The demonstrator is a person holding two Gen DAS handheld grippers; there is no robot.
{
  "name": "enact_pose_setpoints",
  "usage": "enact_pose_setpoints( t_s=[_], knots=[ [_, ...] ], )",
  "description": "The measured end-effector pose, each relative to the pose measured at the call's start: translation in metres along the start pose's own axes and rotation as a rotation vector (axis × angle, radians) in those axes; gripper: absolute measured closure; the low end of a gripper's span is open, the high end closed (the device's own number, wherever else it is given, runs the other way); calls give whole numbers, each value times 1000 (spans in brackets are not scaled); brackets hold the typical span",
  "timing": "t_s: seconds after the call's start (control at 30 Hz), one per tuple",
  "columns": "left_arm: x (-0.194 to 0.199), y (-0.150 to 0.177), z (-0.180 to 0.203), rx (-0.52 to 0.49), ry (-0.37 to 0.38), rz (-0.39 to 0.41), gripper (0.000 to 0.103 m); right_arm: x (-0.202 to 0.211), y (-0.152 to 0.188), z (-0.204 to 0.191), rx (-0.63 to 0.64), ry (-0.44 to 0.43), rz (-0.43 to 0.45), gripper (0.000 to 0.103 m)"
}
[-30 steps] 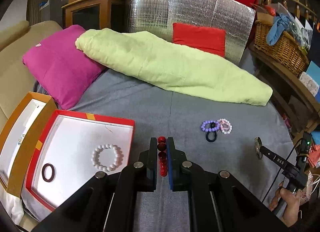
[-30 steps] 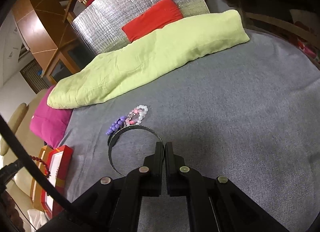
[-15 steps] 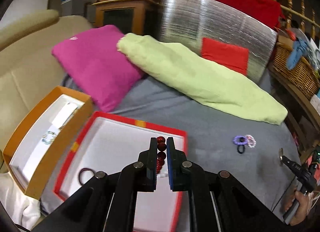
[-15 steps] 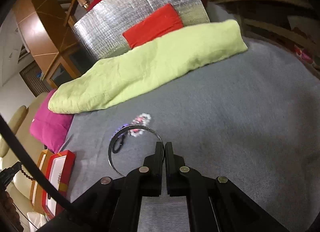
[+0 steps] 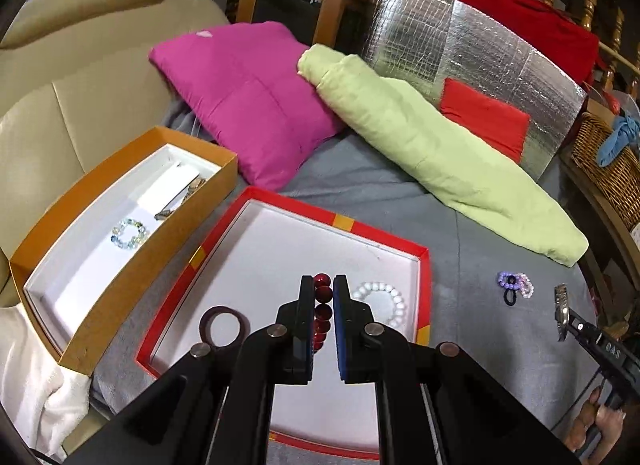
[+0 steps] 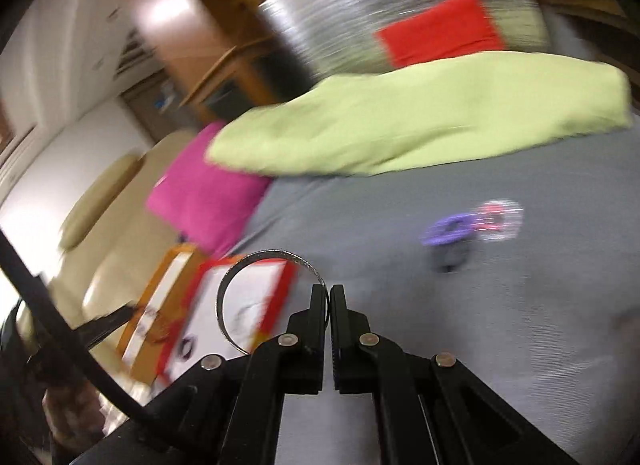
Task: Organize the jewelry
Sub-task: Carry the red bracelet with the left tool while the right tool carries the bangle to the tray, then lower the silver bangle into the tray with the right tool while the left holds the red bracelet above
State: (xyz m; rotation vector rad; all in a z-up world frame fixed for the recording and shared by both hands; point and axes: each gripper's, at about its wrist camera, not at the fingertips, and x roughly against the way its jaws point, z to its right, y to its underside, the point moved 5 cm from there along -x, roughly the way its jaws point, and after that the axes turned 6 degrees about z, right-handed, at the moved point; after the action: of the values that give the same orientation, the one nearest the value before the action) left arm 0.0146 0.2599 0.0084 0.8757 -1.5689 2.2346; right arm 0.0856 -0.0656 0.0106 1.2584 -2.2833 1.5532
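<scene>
My left gripper (image 5: 323,285) is shut on a dark red bead bracelet (image 5: 322,307) and holds it over the red box (image 5: 424,293), whose white floor carries a white bead bracelet (image 5: 394,295) and a dark ring bangle (image 5: 208,325). My right gripper (image 6: 329,292) is shut on a thin silver bangle (image 6: 272,255) and holds it above the grey bedcover, facing the red box (image 6: 280,297); this view is motion-blurred. Purple and pink bead bracelets and a black hair tie (image 5: 514,287) lie on the cover, also in the right wrist view (image 6: 472,227).
An orange box (image 5: 120,261) with a pale bead bracelet (image 5: 129,233) stands left of the red box. A magenta pillow (image 5: 248,101), a green quilt (image 5: 440,153) and a silver foil panel (image 5: 472,37) lie behind. A wicker basket (image 5: 612,173) is at right.
My left gripper carried the red bead bracelet left from the bare cover to above the red box. My right gripper swung left with the silver bangle, away from the loose bracelets toward the boxes.
</scene>
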Motion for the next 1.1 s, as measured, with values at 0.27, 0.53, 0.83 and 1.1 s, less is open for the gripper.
enact_pose_setpoints(
  t_s=[0.27,0.53,0.83,1.1],
  knots=[
    [-13,1,-19,22,3,-25,94,-53,36,-95,148,-110,-142,100],
    [-35,-10,-22,5,23,-44,94,-94,73,-126,283,-87,-262,100],
    [-70,-13,-21,9,93,-100,94,-125,95,-135,386,-43,-330,100],
    [-104,-4,-35,-2,52,-160,94,-140,108,-138,425,-20,-364,100]
  ],
)
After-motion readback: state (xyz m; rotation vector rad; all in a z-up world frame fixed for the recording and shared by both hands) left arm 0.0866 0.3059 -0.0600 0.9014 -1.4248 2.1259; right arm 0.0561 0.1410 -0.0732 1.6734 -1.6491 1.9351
